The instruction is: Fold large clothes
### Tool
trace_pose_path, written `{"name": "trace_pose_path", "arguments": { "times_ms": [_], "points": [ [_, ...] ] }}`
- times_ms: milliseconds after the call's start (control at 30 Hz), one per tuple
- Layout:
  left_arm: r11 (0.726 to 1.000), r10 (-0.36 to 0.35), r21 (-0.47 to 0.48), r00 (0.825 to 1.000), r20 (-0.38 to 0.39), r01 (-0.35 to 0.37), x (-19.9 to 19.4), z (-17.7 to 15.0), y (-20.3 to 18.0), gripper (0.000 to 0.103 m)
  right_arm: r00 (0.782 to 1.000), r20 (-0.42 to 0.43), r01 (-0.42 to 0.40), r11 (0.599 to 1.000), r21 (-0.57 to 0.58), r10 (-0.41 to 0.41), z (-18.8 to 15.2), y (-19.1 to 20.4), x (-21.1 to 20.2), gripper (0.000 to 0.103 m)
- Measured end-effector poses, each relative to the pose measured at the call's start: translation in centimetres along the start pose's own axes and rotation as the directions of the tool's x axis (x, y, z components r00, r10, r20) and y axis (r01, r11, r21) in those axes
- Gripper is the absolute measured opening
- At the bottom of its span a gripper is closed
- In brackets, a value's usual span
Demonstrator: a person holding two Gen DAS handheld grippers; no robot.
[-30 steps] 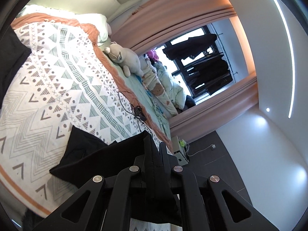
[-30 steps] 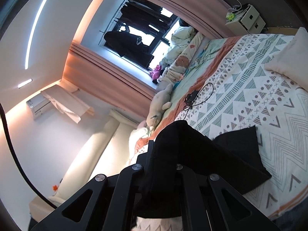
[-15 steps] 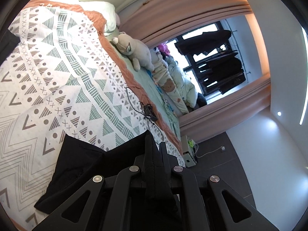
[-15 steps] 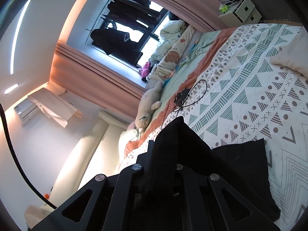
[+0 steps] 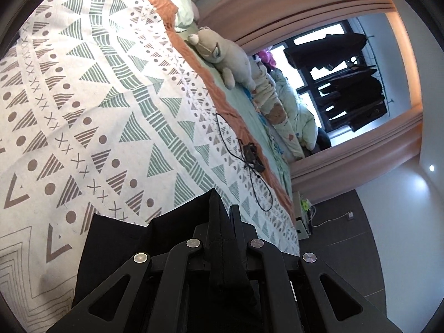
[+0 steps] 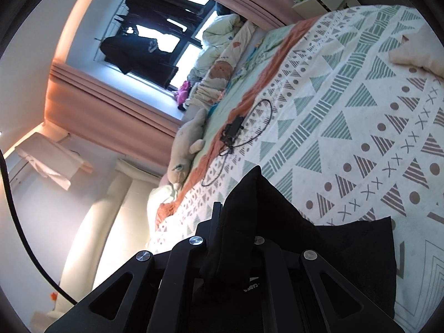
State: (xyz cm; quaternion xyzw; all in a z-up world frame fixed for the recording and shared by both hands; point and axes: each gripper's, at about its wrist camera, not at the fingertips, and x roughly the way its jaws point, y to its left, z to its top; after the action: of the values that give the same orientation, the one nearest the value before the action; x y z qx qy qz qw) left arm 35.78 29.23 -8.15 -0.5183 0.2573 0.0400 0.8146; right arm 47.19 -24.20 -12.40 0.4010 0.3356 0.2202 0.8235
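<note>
Holding black cloth [image 5: 116,249] up by two corners, left claw [image 5: 222,216] and right claw [image 6: 236,208] each pinching one tight, so it hangs flat. Trailing onto bed cover [image 5: 97,97] near its close edge, ready for folding over.

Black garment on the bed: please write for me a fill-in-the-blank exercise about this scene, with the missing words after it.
1. Both claws are shut on a garment of ______ colour.
2. The left claw and the right claw each pinch the garment, whose free part lies on the patterned ______.
3. The black cable lies on the quilt near its ______ border.
4. The plush toy lies between the quilt and the ______.

Missing words: black; quilt; orange; window
</note>
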Motion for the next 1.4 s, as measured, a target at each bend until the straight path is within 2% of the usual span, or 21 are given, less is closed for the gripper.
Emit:
{"name": "trace_pose_path", "arguments": {
  "times_ms": [133, 200, 233, 267, 300, 333, 367, 400, 433, 533, 733, 867, 1033, 1200, 1333, 1400],
  "points": [
    [0.998, 0.039, -0.042, 0.999, -0.010, -0.039, 1.9, -0.1, 2.2, 0.006, 0.999, -0.011, 0.048, 0.998, 0.039, -0.048, -0.4, -2.0, 1.8, 0.010],
    [0.996, 0.054, -0.064, 0.998, -0.023, -0.055, 2.6, -0.3, 2.8, 0.007, 0.995, -0.012, 0.095, 0.993, 0.065, -0.094, -0.5, -2.8, 2.3, 0.016],
    [0.996, 0.054, -0.069, 0.998, -0.032, -0.056, 2.8, -0.4, 2.9, 0.008, 0.992, -0.014, 0.123, 0.990, 0.068, -0.122, -0.6, -3.1, 2.5, 0.027],
    [0.996, 0.051, -0.071, 0.998, -0.045, -0.054, 3.0, -0.5, 2.9, 0.015, 0.988, -0.014, 0.153, 0.986, 0.068, -0.152, -0.6, -3.2, 2.5, 0.046],
    [0.997, 0.040, -0.069, 0.997, -0.060, -0.044, 3.1, -0.6, 2.9, 0.033, 0.986, -0.005, 0.166, 0.984, 0.068, -0.166, -0.6, -3.2, 2.2, 0.058],
    [0.997, 0.029, -0.065, 0.997, -0.065, -0.033, 3.0, -0.6, 2.8, 0.045, 0.984, 0.014, 0.174, 0.982, 0.067, -0.175, -0.6, -3.2, 1.7, 0.072],
    [0.998, 0.031, -0.059, 0.998, -0.057, -0.034, 2.7, -0.7, 2.6, 0.065, 0.984, 0.032, 0.174, 0.983, 0.062, -0.177, -0.7, -3.1, 1.2, 0.073],
    [0.998, 0.047, -0.044, 0.999, -0.025, -0.048, 2.0, -0.8, 2.4, 0.074, 0.984, 0.042, 0.174, 0.984, 0.046, -0.176, -0.7, -2.9, 0.6, 0.073],
    [0.998, 0.064, -0.025, 0.998, 0.002, -0.064, 1.3, -0.9, 2.3, 0.075, 0.983, 0.042, 0.177, 0.984, 0.035, -0.178, -0.7, -2.8, 0.2, 0.073],
    [0.997, 0.083, -0.003, 0.996, 0.019, -0.083, 0.1, -1.0, 2.6, 0.076, 0.979, 0.036, 0.197, 0.980, 0.036, -0.198, -0.9, -3.4, -1.1, 0.073],
    [0.984, 0.179, -0.002, 0.984, -0.019, -0.179, -1.9, -2.4, 5.2, 0.075, 0.965, 0.015, 0.260, 0.965, 0.033, -0.261, -2.1, -5.0, -3.8, 0.073],
    [0.976, 0.217, -0.004, 0.974, -0.058, -0.218, -3.0, -4.0, 7.0, 0.075, 0.956, -0.024, 0.292, 0.956, 0.006, -0.292, -3.4, -5.9, -5.0, 0.073],
    [0.953, 0.303, 0.053, 0.950, -0.076, -0.300, -4.4, -5.9, 8.6, 0.075, 0.945, -0.081, 0.313, 0.948, -0.058, -0.317, -5.4, -6.5, -5.8, 0.073],
    [0.931, 0.354, 0.129, 0.930, -0.095, -0.342, -5.4, -7.4, 9.3, 0.075, 0.921, -0.127, 0.351, 0.925, -0.146, -0.369, -7.2, -6.6, -6.3, 0.073],
    [0.913, 0.387, 0.188, 0.915, -0.112, -0.363, -5.6, -8.6, 9.8, 0.073, 0.907, -0.162, 0.358, 0.914, -0.193, -0.390, -8.4, -6.9, -6.5, 0.066],
    [0.905, 0.401, 0.207, 0.907, -0.127, -0.371, -5.4, -9.4, 10.3, 0.068, 0.898, -0.174, 0.365, 0.906, -0.213, -0.403, -9.4, -7.2, -6.5, 0.063]
  ]
}}
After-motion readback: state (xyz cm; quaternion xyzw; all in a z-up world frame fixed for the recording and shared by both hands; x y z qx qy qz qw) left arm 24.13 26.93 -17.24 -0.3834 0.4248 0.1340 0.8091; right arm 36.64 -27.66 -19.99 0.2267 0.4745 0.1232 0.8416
